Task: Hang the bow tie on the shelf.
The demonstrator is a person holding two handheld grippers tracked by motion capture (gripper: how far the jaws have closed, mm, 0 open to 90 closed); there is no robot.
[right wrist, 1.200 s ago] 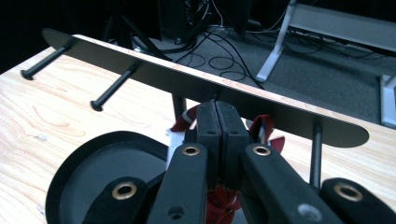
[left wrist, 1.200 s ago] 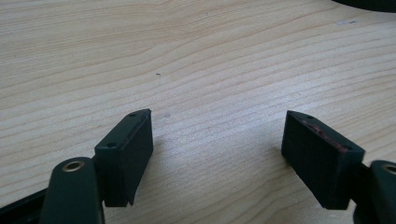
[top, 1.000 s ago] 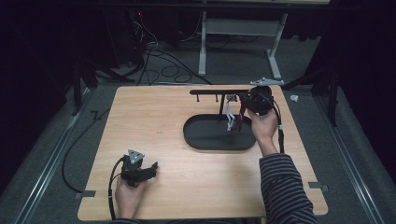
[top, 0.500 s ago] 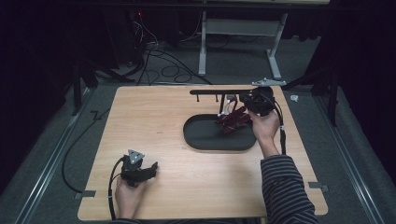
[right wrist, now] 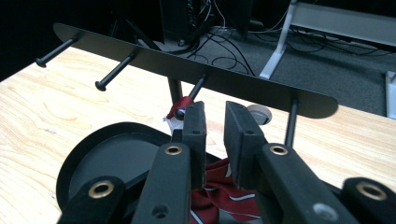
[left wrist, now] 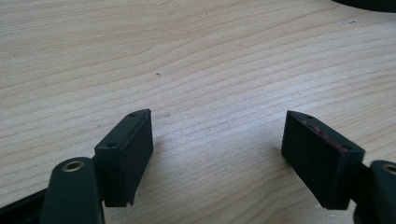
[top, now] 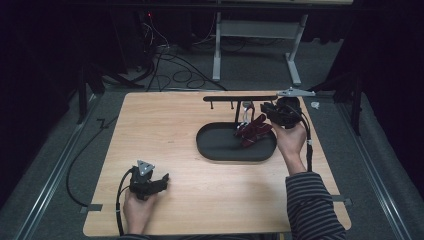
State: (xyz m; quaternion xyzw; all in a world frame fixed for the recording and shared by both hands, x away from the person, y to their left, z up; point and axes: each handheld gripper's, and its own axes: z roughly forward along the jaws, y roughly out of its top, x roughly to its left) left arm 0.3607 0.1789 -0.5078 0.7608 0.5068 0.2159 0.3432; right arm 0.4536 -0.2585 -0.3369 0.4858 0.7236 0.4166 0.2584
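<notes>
1. Right gripper point(right wrist: 215, 140): jaws part-open with a narrow gap, having just been opening. Nothing pinched between the pads; the red cloth point(right wrist: 224, 196) lies below and behind them.
2. In the high view the right gripper point(top: 267, 119) sits at the far right of the worktop point(top: 165, 130), over the right end of the tray point(top: 215, 150), held in the person's right hand point(top: 290, 140).
3. Cloth point(top: 252, 131): dark red with pale stripes, crumpled, resting in the right part of the tray just below the rack. A white tag shows at its far end, near a peg.
4. Rack point(right wrist: 196, 74): black flat bar on a post, level, with pegs pointing toward the camera. Its post rises from the tray's far side. The right jaws stand just near of the bar, tips close to one peg.
5. Tray: black, oval, shallow, right of the worktop's centre.
6. Left gripper point(left wrist: 217, 154): jaws wide open, nothing between them, over bare wood.
7. In the high view the left gripper point(top: 155, 182) lies at the near left of the worktop, held in the left hand point(top: 136, 210), well apart from the tray.
8. Striped sleeve point(top: 312, 205) at the near right edge.
</notes>
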